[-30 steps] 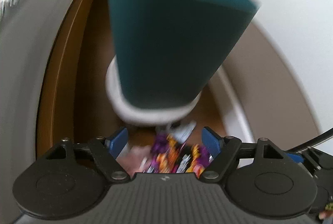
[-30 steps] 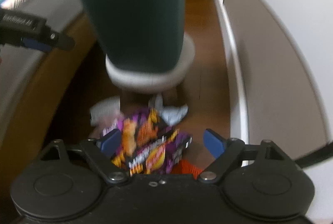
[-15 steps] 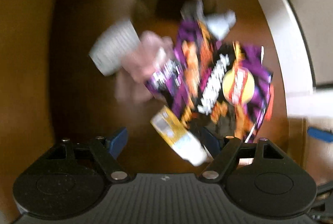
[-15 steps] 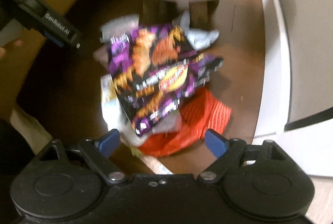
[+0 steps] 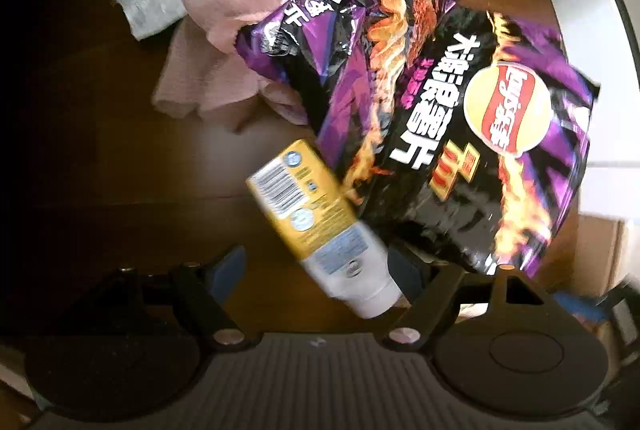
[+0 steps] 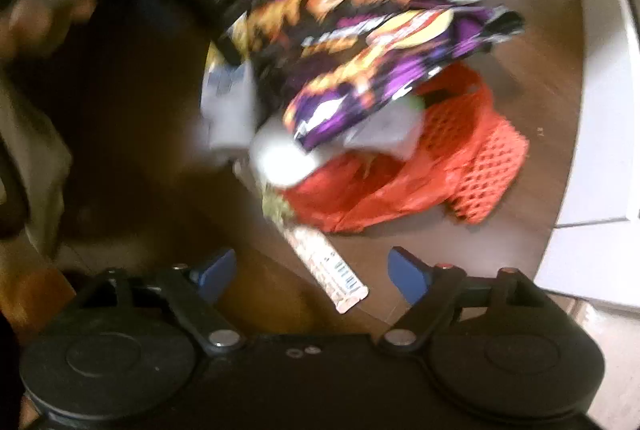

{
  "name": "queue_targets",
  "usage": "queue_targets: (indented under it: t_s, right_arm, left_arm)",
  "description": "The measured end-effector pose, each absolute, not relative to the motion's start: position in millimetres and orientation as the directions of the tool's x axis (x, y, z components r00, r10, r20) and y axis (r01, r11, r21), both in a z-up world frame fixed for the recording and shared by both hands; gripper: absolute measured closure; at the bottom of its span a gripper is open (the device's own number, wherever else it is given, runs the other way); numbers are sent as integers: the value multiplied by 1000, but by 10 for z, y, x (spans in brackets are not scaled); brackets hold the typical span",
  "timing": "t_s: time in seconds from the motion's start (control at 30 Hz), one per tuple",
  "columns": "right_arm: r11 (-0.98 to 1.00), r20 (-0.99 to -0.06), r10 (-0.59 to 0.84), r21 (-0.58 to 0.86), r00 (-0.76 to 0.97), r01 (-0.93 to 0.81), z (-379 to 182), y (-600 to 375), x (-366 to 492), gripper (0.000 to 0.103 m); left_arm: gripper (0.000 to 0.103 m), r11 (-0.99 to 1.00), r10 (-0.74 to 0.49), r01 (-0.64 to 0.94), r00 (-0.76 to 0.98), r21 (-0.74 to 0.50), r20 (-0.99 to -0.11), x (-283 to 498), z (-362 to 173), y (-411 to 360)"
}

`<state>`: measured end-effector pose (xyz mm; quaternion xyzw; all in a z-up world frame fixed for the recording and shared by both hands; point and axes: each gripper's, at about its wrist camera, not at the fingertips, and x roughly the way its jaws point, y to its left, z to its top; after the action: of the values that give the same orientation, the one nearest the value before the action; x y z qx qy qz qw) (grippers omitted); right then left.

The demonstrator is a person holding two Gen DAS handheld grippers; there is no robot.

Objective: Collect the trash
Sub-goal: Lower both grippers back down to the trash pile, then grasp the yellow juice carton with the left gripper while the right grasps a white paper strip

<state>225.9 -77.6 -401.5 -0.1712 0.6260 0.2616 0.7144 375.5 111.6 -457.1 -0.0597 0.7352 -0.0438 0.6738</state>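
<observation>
Left wrist view: we've dropped from bin height to right over the trash pile on the wooden floor. Left tool points straight down, jaws wide, holding nothing; the yellow-and-white tube now lies between its fingers, untouched as far as we can tell. Purple chip bag sits on top, pink mesh beside it. Right tool also came down, jaws just closed a little but still wide, empty; a paper stick wrapper lies between them, orange net bag beyond. Right view is blurred. We're at pickup stage, nothing collected yet.
</observation>
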Motion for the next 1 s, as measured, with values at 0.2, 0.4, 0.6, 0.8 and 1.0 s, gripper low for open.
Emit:
queue_targets:
  t_s: [0.2,0.4,0.6,0.8,1.0]
  right_arm:
    - [740,-989,97,-6,115,-673,-4270,-645,2151,25]
    - [736,-991,68,-28,116,-677,-4507,-560,2159,32]
    - [739,-992,49,-45,121,-672,-4669,-503,2142,46]
    - [741,-990,62,-40,128,-670,-4766,-463,2059,54]
    - [748,-991,80,-12,109,-663,-4759,-456,2037,74]
  left_arm:
    - [25,992,-119,25,-113,-123,-986,3669,-4823,1005]
    - [25,985,-164,-67,-126,-157,-978,3628,-5018,1134]
    - [25,977,-184,-129,-128,-168,-974,3679,-5157,1325]
    - [26,978,-186,-123,-138,-169,-973,3670,-5234,1383]
    - [46,982,-172,-106,-147,-158,-974,3642,-5260,1342]
